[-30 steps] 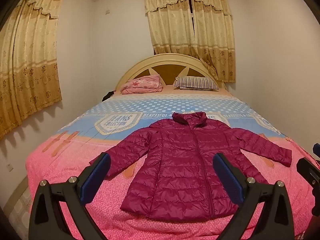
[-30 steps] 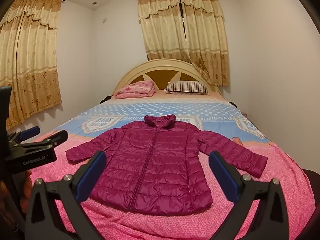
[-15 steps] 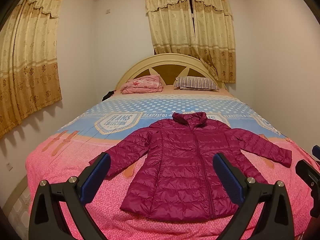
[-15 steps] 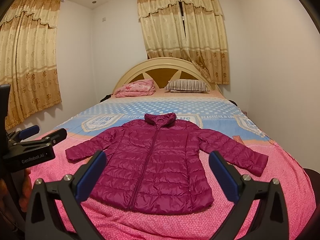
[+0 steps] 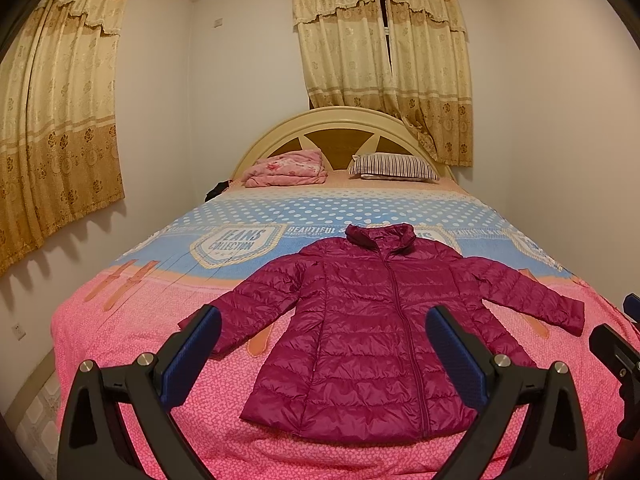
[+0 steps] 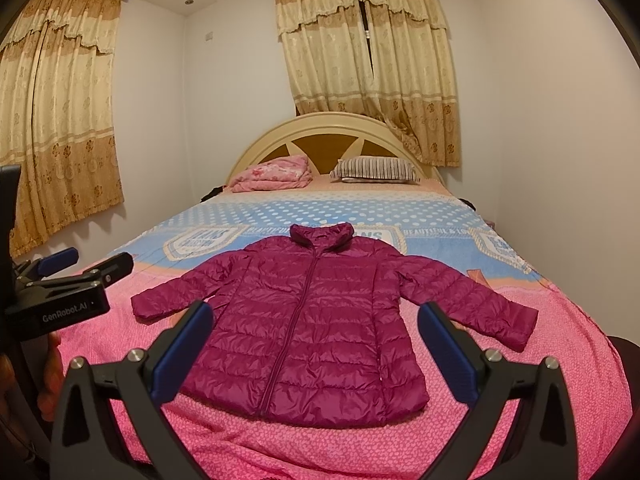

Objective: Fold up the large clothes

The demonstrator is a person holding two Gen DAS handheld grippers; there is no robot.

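A magenta quilted puffer jacket (image 5: 372, 328) lies flat on the bed, zipped, collar toward the headboard, both sleeves spread out to the sides. It also shows in the right wrist view (image 6: 312, 328). My left gripper (image 5: 324, 356) is open and empty, held above the foot of the bed in front of the jacket's hem. My right gripper (image 6: 316, 354) is open and empty at about the same distance. The left gripper's body (image 6: 60, 300) shows at the left edge of the right wrist view.
The bed (image 5: 120, 320) has a pink and blue cover. A folded pink blanket (image 5: 286, 168) and a striped pillow (image 5: 394, 166) lie by the cream headboard (image 5: 344, 120). Walls stand close on both sides, with curtains (image 5: 56, 120) on the left.
Both grippers have drifted slightly, so the jacket sits a little differently in each view. The jacket has not moved and both grippers stay open.
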